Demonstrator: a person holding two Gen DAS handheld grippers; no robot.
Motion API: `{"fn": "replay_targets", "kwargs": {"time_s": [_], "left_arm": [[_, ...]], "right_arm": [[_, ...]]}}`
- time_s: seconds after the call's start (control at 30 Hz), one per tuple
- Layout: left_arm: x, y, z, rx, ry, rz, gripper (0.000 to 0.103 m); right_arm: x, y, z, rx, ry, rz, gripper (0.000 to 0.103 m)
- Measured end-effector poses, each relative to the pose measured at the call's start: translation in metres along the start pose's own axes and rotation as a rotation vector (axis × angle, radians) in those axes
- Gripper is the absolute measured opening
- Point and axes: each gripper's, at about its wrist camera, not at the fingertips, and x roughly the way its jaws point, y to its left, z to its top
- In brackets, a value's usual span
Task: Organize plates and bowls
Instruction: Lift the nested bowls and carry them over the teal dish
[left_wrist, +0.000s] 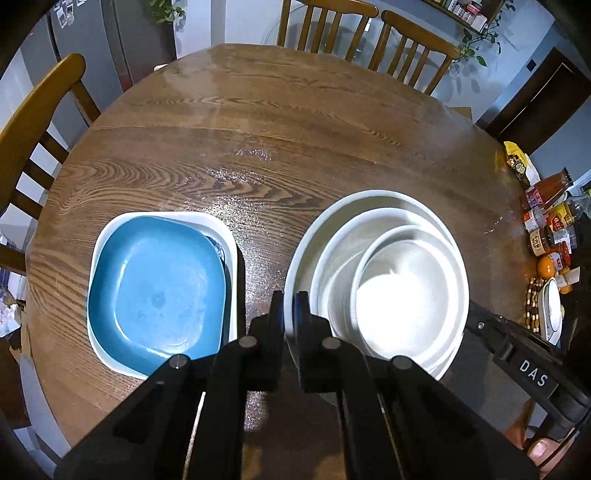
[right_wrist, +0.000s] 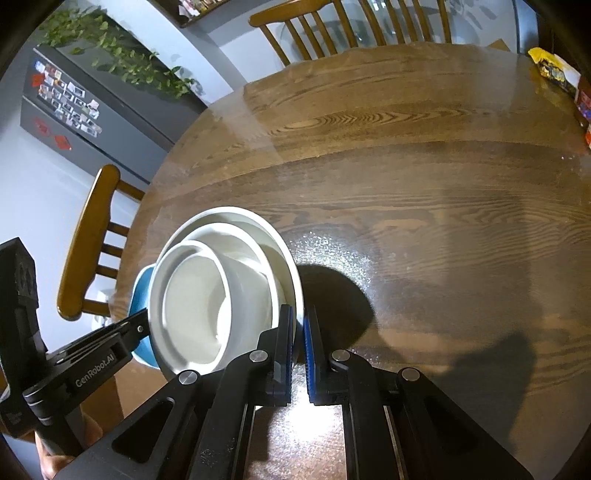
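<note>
A: Left wrist view is showing the left hand-held gripper (left_wrist: 290, 306) closing its jaws on the near left rim of the large white bowl (left_wrist: 314, 236). Only the thin rim is sitting between the pads.

B: And the right wrist view is showing the right hand-held gripper (right_wrist: 299, 332) gripping the same large white bowl (right_wrist: 284, 251) at its right rim, with the jaws very narrow, one finger inside the bowl and one outside.

A: So both are holding one bowl from two sides. Inside it a medium white bowl (left_wrist: 340, 236) is nesting, and inside that one a small white bowl (left_wrist: 406, 288).

B: Yes, the three are sitting one in another, pushed a little to one side. A dark round shadow is lying on the bench (right_wrist: 424, 221) just beside the stack.

A: Is the stack touching the bench or hanging above it?

B: I cannot tell this for certain.

A: On the left of the bowls, the blue square plate (left_wrist: 159, 288) is lying in a white square plate (left_wrist: 229, 236), flat on the bench (left_wrist: 258, 129). Wooden chairs (left_wrist: 33, 122) are standing around.
</note>
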Motion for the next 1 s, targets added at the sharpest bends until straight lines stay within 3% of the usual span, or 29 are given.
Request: {"fn": "replay_targets", "kwargs": {"time_s": [0.33,1.0], "left_arm": [[-0.023,0.009,-0.002,0.009,-0.052,-0.003,0.001],[-0.053,0.063,0.003,0.001,-0.097,0.006,0.001]], "right_arm": [[-0.014,0.016,-0.005,-0.019,-0.035,0.004,0.009],[-0.008,0.08,-0.01,-0.062,-0.058,0.015,0.009]]}}
